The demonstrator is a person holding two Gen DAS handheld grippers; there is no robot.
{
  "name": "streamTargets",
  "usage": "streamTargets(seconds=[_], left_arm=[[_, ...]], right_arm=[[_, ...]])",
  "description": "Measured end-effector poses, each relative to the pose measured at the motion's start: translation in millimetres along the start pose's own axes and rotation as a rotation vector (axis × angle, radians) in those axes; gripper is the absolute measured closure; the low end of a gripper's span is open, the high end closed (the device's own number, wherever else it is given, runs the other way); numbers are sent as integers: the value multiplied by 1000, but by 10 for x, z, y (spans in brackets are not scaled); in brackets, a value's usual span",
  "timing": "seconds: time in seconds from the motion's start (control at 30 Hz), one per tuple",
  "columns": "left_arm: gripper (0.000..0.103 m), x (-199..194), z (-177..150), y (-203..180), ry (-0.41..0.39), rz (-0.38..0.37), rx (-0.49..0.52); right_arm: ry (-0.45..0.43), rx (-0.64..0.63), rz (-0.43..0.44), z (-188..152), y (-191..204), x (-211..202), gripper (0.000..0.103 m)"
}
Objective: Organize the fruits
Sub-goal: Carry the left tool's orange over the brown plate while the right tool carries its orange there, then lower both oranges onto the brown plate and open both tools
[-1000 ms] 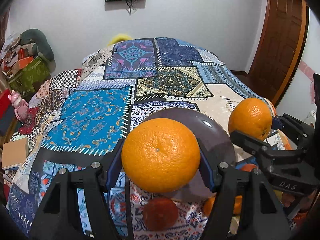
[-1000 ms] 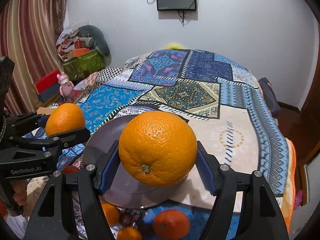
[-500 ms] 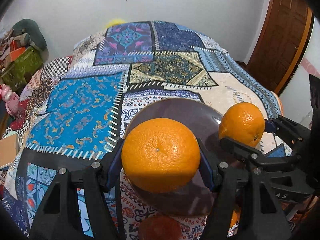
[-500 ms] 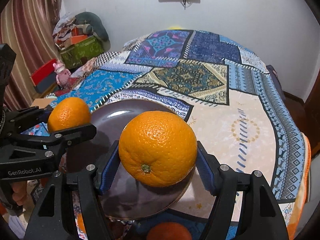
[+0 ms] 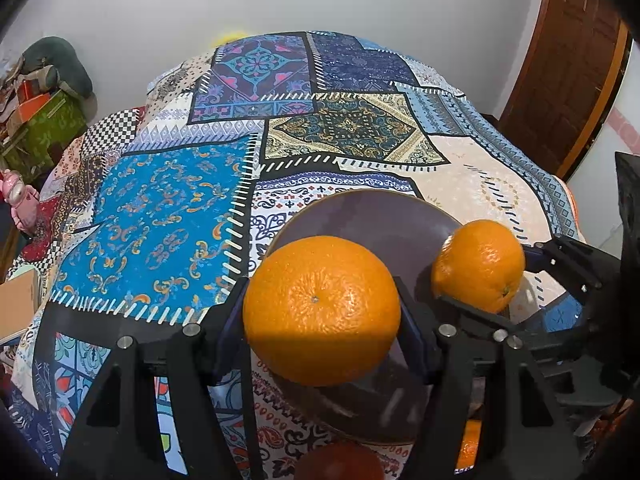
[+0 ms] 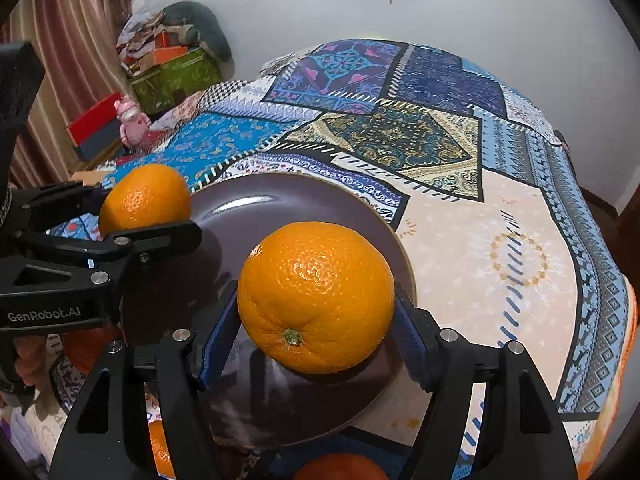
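Above the dark round plate [image 6: 304,200] two oranges now hang lower and closer than a second ago, when both sat higher with the plate mostly behind them. The left gripper [image 5: 322,316] is clamped on its orange [image 5: 322,312] over the plate's near-left part; the right gripper [image 6: 316,312] is clamped on the other orange [image 6: 316,296] over the plate's near-right part. Neither fruit looks set down yet, though contact with the plate is hard to judge. The descent suggests both are about to be placed on the plate together. Nearer than the plate, smaller orange fruits [image 6: 340,466] lie on the patchwork bedspread [image 6: 500,248], waiting their turn.
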State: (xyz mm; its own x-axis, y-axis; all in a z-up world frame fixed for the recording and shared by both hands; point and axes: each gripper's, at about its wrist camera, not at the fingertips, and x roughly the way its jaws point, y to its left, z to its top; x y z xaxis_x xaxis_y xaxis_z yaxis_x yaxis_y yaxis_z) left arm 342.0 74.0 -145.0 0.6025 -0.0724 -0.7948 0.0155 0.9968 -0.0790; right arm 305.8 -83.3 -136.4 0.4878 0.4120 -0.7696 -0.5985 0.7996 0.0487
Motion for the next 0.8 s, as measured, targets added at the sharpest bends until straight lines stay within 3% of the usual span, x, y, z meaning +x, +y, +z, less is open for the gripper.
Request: streamTargets(seconds=[0.3,0.6,0.8], left_arm=[[36,172,16,-117,50,-27,29],[36,267,3,-77,98,-65,-19],[34,138,-2,-163,34,-51,20]], right_arm=[[26,-27,10,15,38,77,35],[28,-43,6,22,40,87,34],[28,-37,11,8,33,65,34]])
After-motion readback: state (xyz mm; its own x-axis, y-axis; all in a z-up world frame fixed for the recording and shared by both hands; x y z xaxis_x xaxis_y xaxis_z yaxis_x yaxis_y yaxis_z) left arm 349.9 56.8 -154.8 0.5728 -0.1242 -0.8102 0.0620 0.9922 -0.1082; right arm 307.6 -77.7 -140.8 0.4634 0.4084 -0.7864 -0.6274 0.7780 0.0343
